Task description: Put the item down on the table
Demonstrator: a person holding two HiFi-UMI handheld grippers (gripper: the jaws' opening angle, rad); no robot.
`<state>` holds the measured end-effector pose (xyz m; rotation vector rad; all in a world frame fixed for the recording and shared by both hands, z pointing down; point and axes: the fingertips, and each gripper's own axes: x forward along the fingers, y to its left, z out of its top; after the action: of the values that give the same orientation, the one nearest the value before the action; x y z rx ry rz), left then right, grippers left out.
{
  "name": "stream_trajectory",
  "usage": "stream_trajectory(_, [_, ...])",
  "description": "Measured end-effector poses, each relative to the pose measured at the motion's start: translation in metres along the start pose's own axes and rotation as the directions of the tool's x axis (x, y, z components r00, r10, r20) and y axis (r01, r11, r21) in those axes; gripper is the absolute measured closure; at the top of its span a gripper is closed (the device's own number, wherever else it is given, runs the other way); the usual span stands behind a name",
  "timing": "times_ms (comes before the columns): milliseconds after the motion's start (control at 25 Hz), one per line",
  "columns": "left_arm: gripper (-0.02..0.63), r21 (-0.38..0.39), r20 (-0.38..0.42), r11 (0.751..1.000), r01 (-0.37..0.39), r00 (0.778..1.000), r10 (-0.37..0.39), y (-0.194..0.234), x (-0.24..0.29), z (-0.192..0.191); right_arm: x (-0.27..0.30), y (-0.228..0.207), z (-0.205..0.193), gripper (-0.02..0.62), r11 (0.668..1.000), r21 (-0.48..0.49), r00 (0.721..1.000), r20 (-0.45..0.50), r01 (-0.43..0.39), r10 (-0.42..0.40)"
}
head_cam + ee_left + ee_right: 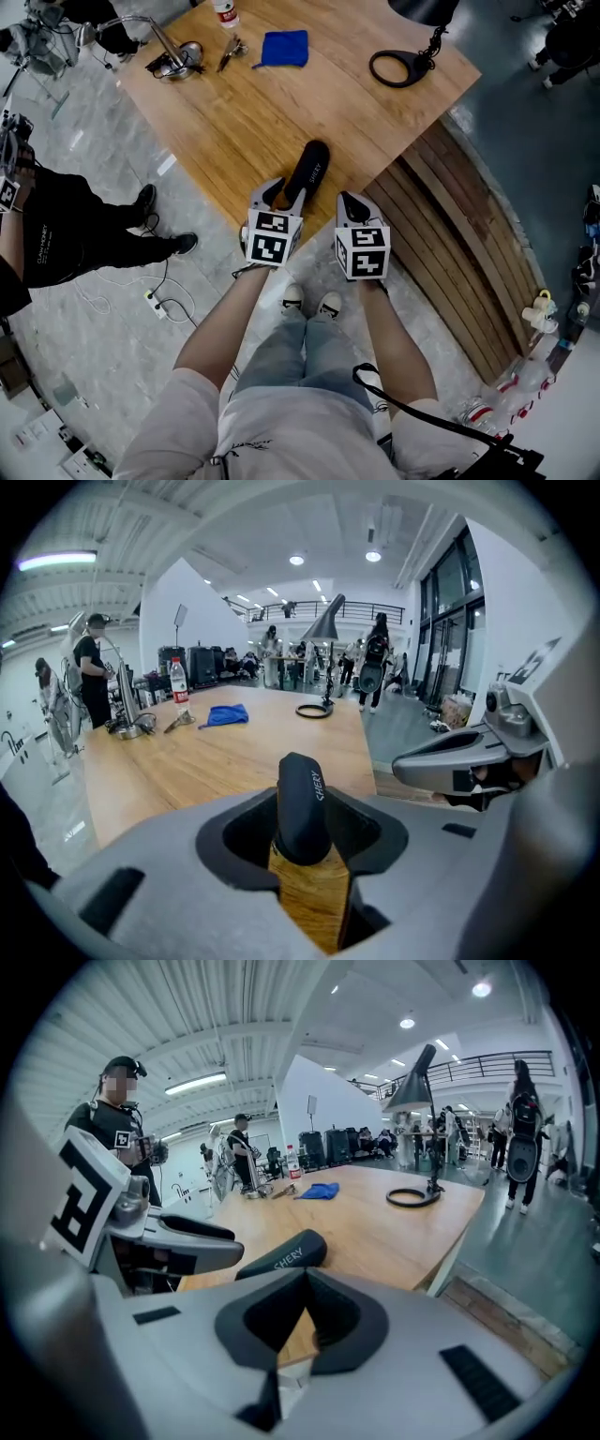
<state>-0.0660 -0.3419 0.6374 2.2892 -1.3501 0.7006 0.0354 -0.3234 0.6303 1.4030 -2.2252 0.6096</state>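
Sticking out toward 12 o'clock, the black case [311, 167] is clamped at its near end by the left gripper [302, 841], over the table [234, 112] edge. At its 3 o'clock the right gripper [306, 1283] is closed, empty. Released here, the tilted case may slide off that edge.

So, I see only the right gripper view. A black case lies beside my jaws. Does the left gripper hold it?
Observer: Yes. In the left gripper view, the left gripper is closed on one end of the black case.
Operator: And is my right gripper touching the case?
Observer: No. In the head view, the right gripper is to the right of the case, apart from it, at the near edge of the table.
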Motion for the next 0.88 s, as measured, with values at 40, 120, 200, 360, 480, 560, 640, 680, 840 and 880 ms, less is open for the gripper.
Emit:
stream_trajectory(40, [0.466,0.004,0.003,1.000,-0.005,1.000,0.005,-0.003,-0.005,0.003,-0.006,0.002,0.003,0.591,1.000,-0.003,1.000,0.003,0.001,-0.001])
stream_trajectory(120, [0.536,0.005,-0.003,1.000,-0.006,1.000,0.006,-0.012,-0.018,0.004,-0.023,0.005,0.010,0.591,1.000,0.004,1.000,0.011,0.002,-0.002])
stream_trajectory(200, [0.594,0.013,-0.004,1.000,-0.011,1.000,0.011,-0.022,-0.037,0.002,-0.046,0.011,0.017,0.591,1.000,0.015,1.000,0.015,0.001,-0.001])
stream_trajectory(360, [0.600,0.027,0.023,1.000,0.007,1.000,-0.008,-0.055,-0.101,0.007,-0.108,0.035,0.028,0.591,1.000,0.013,1.000,0.029,-0.005,0.005])
stream_trajectory(480, [0.600,0.003,0.054,0.999,0.032,0.998,-0.032,-0.080,-0.145,0.009,-0.146,0.054,0.031,0.591,1.000,0.018,0.998,0.052,-0.021,0.020])
stream_trajectory(560, [0.598,-0.012,0.084,0.999,0.044,0.996,-0.043,-0.092,-0.164,0.011,-0.166,0.063,0.032,0.591,0.999,0.028,0.997,0.067,-0.029,0.027])
stream_trajectory(640, [0.598,-0.019,0.098,0.999,0.046,0.994,-0.044,-0.102,-0.180,0.006,-0.184,0.073,0.028,0.592,0.998,0.040,0.997,0.074,-0.039,0.036])
stream_trajectory(680, [0.598,-0.026,0.100,0.999,0.046,0.994,-0.043,-0.105,-0.188,0.003,-0.193,0.079,0.025,0.592,0.998,0.049,0.996,0.077,-0.044,0.040])
stream_trajectory(840, [0.600,-0.082,0.111,0.996,0.036,0.993,-0.026,-0.117,-0.218,-0.007,-0.225,0.097,0.010,0.592,0.996,0.080,0.996,0.083,-0.050,0.043])
stream_trajectory(880, [0.600,-0.094,0.117,0.995,0.031,0.993,-0.020,-0.120,-0.224,-0.009,-0.229,0.100,0.005,0.591,0.995,0.086,0.996,0.082,-0.048,0.041])
